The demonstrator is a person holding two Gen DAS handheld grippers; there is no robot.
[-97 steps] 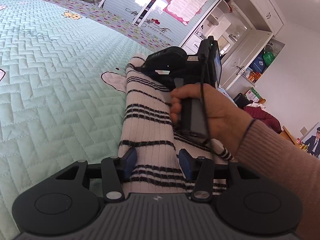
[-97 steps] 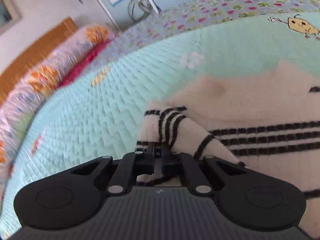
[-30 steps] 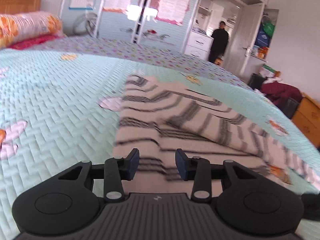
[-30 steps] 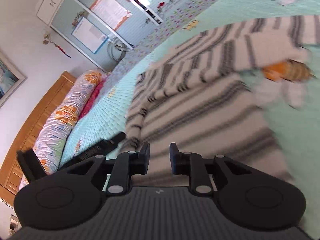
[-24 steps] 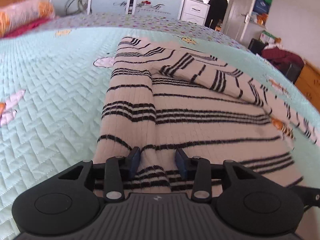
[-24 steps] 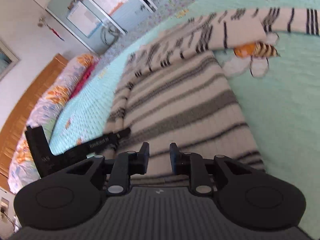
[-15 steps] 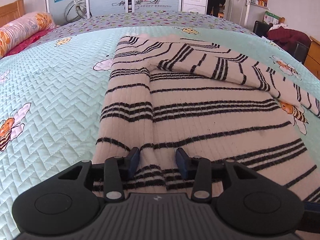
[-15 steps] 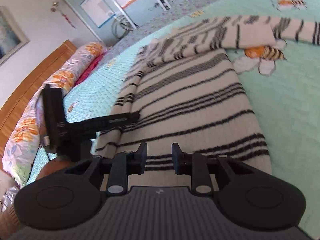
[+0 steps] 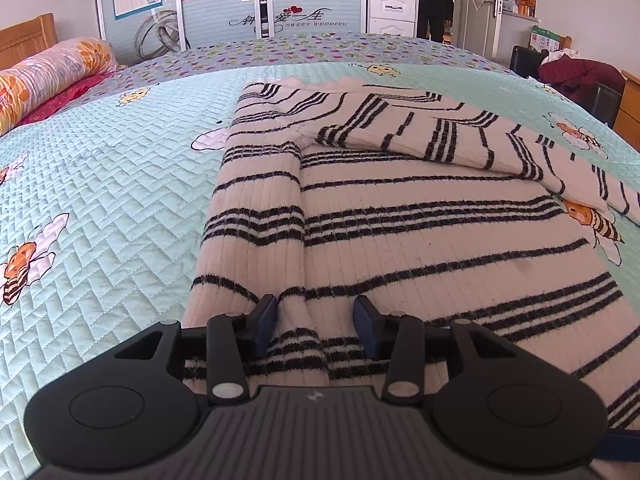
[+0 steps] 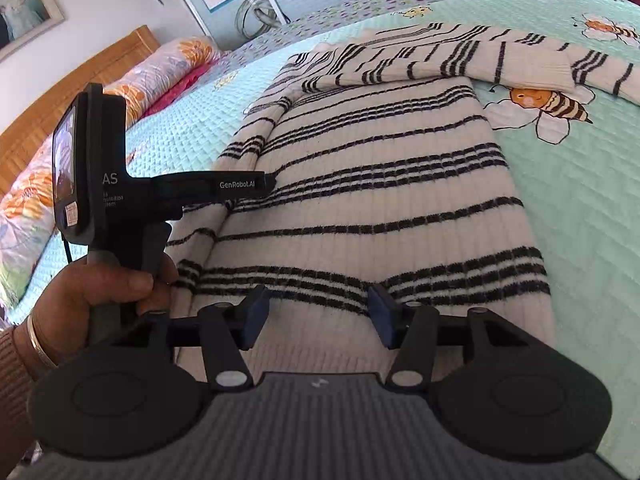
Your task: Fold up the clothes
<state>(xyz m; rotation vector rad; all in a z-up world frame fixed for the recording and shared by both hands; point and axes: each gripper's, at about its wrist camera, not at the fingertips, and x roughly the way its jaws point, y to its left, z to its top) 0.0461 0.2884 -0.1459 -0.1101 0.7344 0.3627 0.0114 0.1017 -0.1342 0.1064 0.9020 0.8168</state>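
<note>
Striped sweater [image 9: 420, 216]: cream knit with black bands, lying flat on the quilted bedspread [image 9: 100, 184]. Hem nearest both tools; one side already folded inward as a long strip, one sleeve laid across the far end and trailing off to the side. Judged half-folded, the hem edge presented for the next fold away from the holder.

Left gripper [image 9: 316, 318]: jaws roughly half apart and opening slightly. A raised ridge of hem, where the folded strip meets the body, sits between the fingers [image 9: 264, 316]; the pads do not visibly press it. Placement suggests lining up on the hem's folded corner.

Right gripper [image 10: 318, 310]: jaws opening, wide apart, the hem band lying flat under and between the fingers [image 10: 256, 308]; nothing held. Likely positioned for the hem's other end, so both lift together.

Left hand [image 10: 100, 288]: seen beside the right fingers, wrapped round its tool's handle.

Pillow [image 9: 48, 72]: far beyond the fingers, at the headboard.
</note>
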